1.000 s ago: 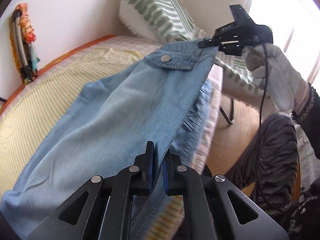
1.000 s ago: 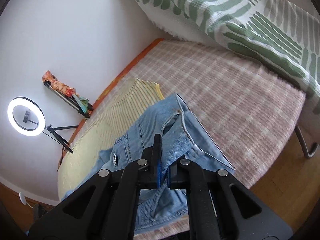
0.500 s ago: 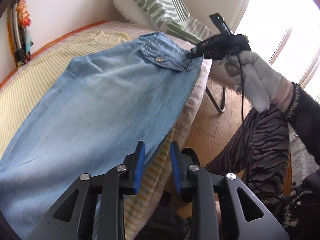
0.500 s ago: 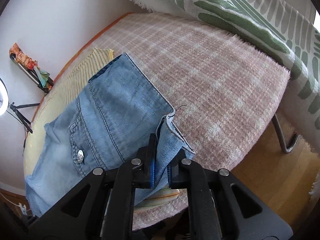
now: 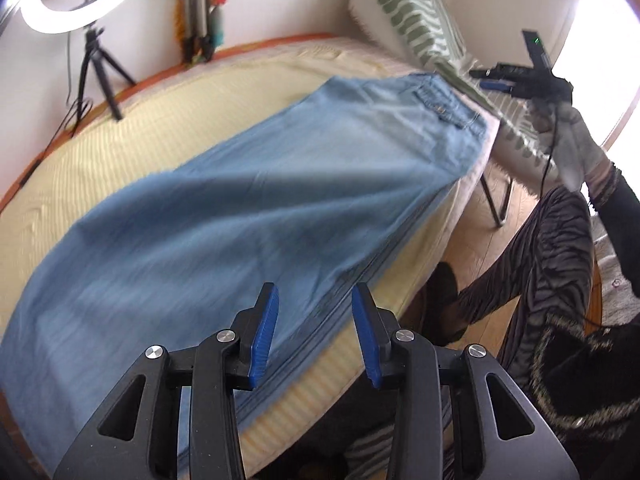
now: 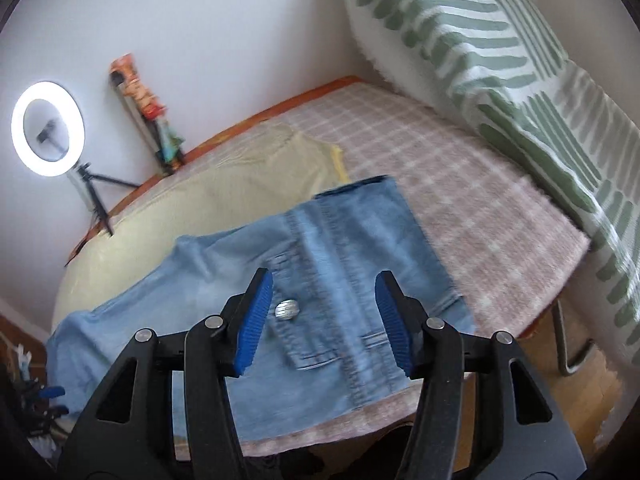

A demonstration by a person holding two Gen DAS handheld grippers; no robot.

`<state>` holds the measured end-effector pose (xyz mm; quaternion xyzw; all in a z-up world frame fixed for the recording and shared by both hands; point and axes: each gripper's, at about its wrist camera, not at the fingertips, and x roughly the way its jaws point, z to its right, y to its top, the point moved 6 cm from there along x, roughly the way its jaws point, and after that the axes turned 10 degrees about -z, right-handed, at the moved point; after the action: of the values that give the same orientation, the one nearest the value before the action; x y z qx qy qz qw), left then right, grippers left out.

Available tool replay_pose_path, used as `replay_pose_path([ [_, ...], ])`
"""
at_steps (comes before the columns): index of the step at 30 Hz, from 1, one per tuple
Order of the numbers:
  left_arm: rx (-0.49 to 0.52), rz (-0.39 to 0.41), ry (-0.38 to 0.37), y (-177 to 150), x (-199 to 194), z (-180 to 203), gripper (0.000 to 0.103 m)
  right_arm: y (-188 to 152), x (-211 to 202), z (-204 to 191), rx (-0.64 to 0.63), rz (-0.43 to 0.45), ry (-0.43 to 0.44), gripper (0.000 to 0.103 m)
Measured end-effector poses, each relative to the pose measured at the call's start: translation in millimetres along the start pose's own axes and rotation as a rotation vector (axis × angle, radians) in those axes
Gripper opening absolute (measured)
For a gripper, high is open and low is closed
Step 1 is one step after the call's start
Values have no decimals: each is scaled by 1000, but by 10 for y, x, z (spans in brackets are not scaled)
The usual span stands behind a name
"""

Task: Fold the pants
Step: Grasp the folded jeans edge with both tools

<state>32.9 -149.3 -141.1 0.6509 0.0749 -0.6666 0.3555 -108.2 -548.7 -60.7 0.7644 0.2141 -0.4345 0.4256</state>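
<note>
Two grippers are hanging over the bed point(image 5: 100, 168), and we are seeing both with jaws parted, just opening, nothing between them. The left gripper point(image 5: 314, 334) is sitting over the leg edge of the pants point(image 5: 248, 208), lying flat; the right gripper point(image 6: 326, 318) is hovering above the waistband.

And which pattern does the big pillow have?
Green brush-like stripes on white; the pillow shows best in the right wrist view.

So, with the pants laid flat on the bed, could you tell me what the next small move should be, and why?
Probably bring the left gripper down to the leg end and pinch it. The pants lie flat, halved lengthwise, and both it and the right gripper have just been opening with nothing between the pads.
</note>
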Motion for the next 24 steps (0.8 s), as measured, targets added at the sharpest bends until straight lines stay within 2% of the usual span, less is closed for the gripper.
replay_pose_path([
  [5,8,-94,57,-265,230,-128,36,-360,116,-990,-293,-89,153,56],
  [8,15,-138,96,-367,358,-191,36,-738,232,-1578,-487,-170,236,56],
  [11,18,-149,135,-429,390,-281,36,-1167,328,-2105,-657,-243,306,56],
  [15,-2,-133,96,-416,406,-371,36,-1660,481,-2678,-880,-300,339,56],
  [19,11,-124,91,-429,418,-396,13,-1974,694,-2979,-1015,-343,324,56],
  [24,12,-103,79,-431,315,-404,5,-2267,861,-3285,-1146,-361,331,56],
])
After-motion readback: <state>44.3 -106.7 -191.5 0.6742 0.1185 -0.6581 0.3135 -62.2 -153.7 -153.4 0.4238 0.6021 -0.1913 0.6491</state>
